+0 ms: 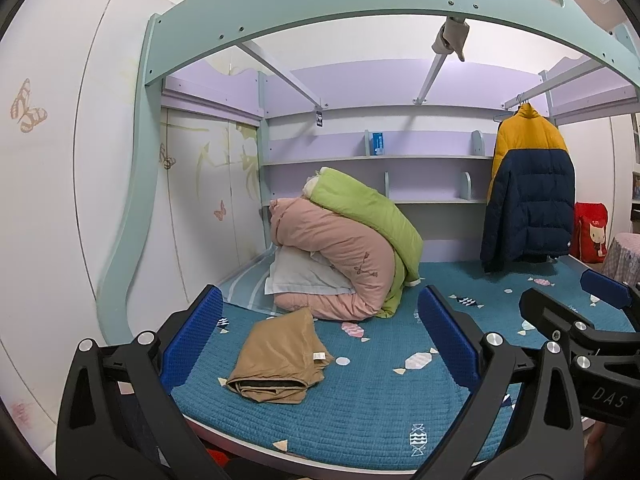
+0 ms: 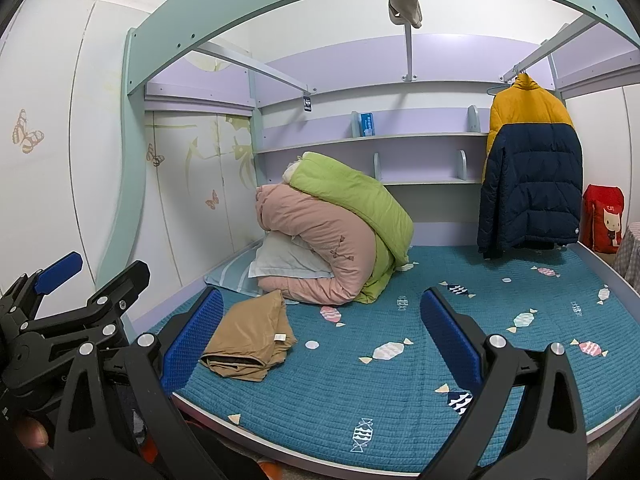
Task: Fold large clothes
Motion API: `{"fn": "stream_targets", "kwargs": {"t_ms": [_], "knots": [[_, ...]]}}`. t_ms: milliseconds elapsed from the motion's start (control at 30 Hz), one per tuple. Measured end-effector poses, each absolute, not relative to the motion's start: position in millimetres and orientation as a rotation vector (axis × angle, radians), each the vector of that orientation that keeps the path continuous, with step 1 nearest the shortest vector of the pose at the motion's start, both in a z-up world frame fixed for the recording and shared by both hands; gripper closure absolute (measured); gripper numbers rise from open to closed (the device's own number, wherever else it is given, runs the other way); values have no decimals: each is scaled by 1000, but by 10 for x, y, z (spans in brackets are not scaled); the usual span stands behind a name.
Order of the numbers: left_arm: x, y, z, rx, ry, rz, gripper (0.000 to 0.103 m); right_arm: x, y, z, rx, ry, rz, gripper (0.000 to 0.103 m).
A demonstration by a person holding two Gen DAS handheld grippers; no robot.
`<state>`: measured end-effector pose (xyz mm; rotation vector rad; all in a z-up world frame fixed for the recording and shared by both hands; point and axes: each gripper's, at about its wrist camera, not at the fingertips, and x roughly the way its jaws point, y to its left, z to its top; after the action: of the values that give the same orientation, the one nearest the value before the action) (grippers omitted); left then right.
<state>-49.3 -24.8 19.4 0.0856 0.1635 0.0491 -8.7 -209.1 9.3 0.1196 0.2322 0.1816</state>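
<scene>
A tan garment [image 1: 280,358] lies folded on the teal quilted bed cover [image 1: 360,408], near the bed's front left; it also shows in the right wrist view [image 2: 250,340]. A yellow and navy puffer jacket [image 1: 528,192] hangs on a hanger from a rail at the back right, also in the right wrist view [image 2: 532,176]. My left gripper [image 1: 320,340] is open and empty, held back from the bed's front edge. My right gripper [image 2: 320,340] is open and empty beside it, to the right.
Rolled pink and green quilts [image 1: 348,248] with a pillow sit at the back left of the bed. Shelves [image 1: 380,160] run along the back wall. A mint bunk frame [image 1: 360,12] arches overhead. A red bag [image 1: 592,236] stands at the right.
</scene>
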Motion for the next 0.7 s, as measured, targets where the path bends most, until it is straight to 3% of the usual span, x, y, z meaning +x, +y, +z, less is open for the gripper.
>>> {"fn": "stream_targets", "kwargs": {"t_ms": [700], "knots": [[-501,-280,210,84,161,55,5,-83,-2091,102,119,232,182,8]]}}
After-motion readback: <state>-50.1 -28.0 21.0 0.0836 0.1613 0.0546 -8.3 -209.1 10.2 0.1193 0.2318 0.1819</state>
